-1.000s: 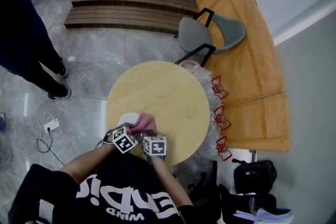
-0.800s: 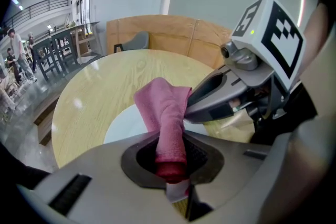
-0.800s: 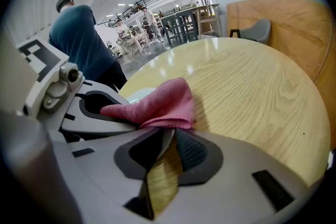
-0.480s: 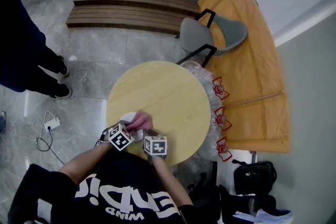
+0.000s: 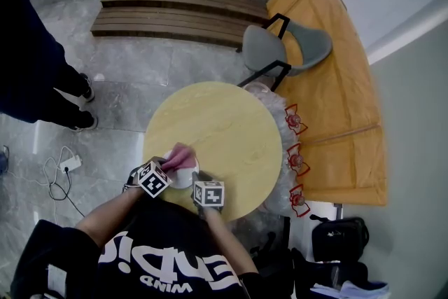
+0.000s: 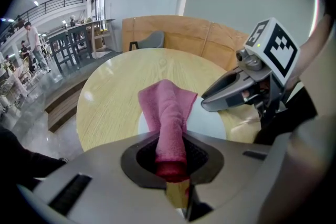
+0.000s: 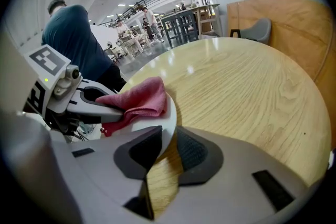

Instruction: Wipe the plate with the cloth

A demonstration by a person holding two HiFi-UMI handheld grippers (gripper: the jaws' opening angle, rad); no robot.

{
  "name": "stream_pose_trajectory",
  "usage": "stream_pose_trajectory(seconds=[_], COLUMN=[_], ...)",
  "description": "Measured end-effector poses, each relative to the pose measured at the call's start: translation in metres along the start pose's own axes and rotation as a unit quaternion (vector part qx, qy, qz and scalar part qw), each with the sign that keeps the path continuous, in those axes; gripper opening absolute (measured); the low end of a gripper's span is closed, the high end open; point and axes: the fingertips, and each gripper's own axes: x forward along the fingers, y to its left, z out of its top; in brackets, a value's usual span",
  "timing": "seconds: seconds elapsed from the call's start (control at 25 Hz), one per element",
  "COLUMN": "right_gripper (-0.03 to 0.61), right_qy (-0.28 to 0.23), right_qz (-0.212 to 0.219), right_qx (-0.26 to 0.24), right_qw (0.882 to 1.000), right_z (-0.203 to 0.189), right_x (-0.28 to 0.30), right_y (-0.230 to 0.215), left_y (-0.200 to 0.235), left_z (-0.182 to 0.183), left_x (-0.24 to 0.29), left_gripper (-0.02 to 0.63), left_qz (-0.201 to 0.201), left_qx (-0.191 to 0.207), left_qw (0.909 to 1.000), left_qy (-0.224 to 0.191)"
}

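Observation:
A white plate (image 5: 183, 177) (image 6: 210, 122) (image 7: 164, 119) sits tilted at the near left edge of the round wooden table (image 5: 224, 129). My right gripper (image 7: 167, 148) (image 5: 199, 185) is shut on the plate's rim and holds it. My left gripper (image 6: 172, 150) (image 5: 162, 170) is shut on a pink cloth (image 5: 180, 157) (image 6: 167, 107) (image 7: 135, 102), which lies draped over the plate's face. In the left gripper view the right gripper (image 6: 239, 92) shows at the plate's right side.
A grey chair (image 5: 280, 45) stands beyond the table. A person in dark clothes (image 5: 31, 45) stands at the left. Cables and a plug strip (image 5: 66, 168) lie on the floor. Red-trimmed things (image 5: 294, 157) sit by the table's right edge.
My left gripper has slid to the left across the plate with the pink cloth. The right gripper and the plate have stayed in place.

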Motion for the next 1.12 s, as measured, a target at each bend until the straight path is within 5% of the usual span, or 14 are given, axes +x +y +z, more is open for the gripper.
stream_pose_trajectory(seconds=[0.52,0.76,1.12], right_gripper=[0.097,0.097,0.097], right_qy=[-0.005,-0.01,-0.012], right_qz=[-0.003,-0.003,-0.002], right_qx=[-0.007,-0.007,0.018], right_qw=[1.0,1.0,1.0], right_z=[0.001,-0.002,-0.001], right_x=[0.0,0.0,-0.001], right_y=[0.001,0.001,0.0], left_y=[0.013,0.025,-0.02], left_z=[-0.007,0.007,0.045], left_x=[-0.013,-0.038,-0.043], left_gripper=[0.049,0.049,0.049], left_qz=[0.022,0.032,-0.014], left_qx=[0.043,0.043,0.038], left_qw=[0.9988,0.9984,0.9972], left_qy=[0.01,-0.021,-0.063])
